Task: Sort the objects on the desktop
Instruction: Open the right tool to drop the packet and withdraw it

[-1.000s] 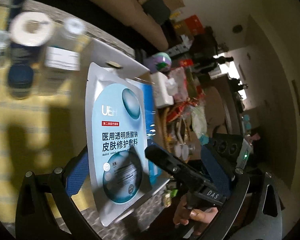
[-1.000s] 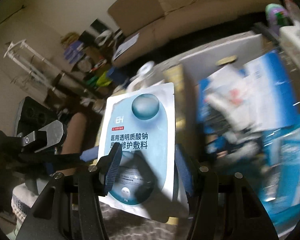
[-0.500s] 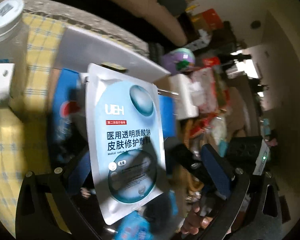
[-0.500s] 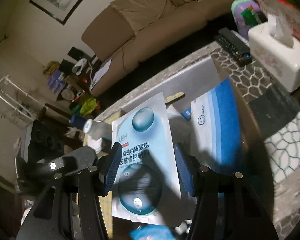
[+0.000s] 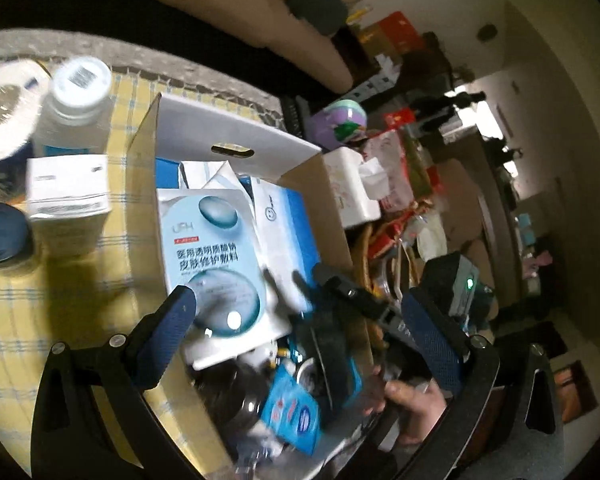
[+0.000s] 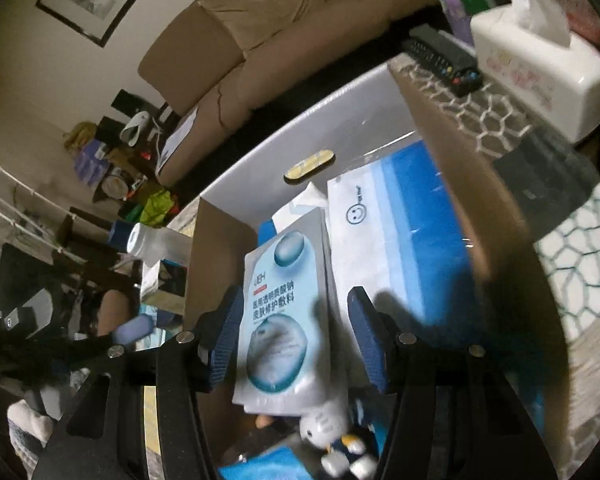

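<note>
— Where was the face-mask sachet (image 5: 210,248) at the moment you observed?

— Lying inside the open cardboard box (image 5: 236,136), on top of the other contents, printed side up. It rested against a blue-and-white packet (image 5: 284,232) on its right. In the right wrist view the same sachet (image 6: 284,308) lay between the two fingers but touched neither.

— And the tongs?

— The left tongs (image 5: 300,320) stood spread wide over the box, gripping nothing. The right tongs (image 6: 296,332) were likewise parted, with clear gaps on both sides of the sachet. Neither held anything.

— What else sat in the box?

— A small white toy figure (image 6: 324,428) near its front edge, and a blue snack-style pouch (image 5: 292,408); the rest was too blurred to name.

— And on the worktop?

— At the box's left side, on a yellow checked cloth (image 5: 80,280): a white-capped bottle (image 5: 74,108), a small white carton (image 5: 68,188), a roll of tissue (image 5: 4,108) and a dark blue lid (image 5: 4,234). Beyond the box's right wall stood a white tissue box (image 6: 540,48), with a black remote control (image 6: 444,56) just beside it.
</note>
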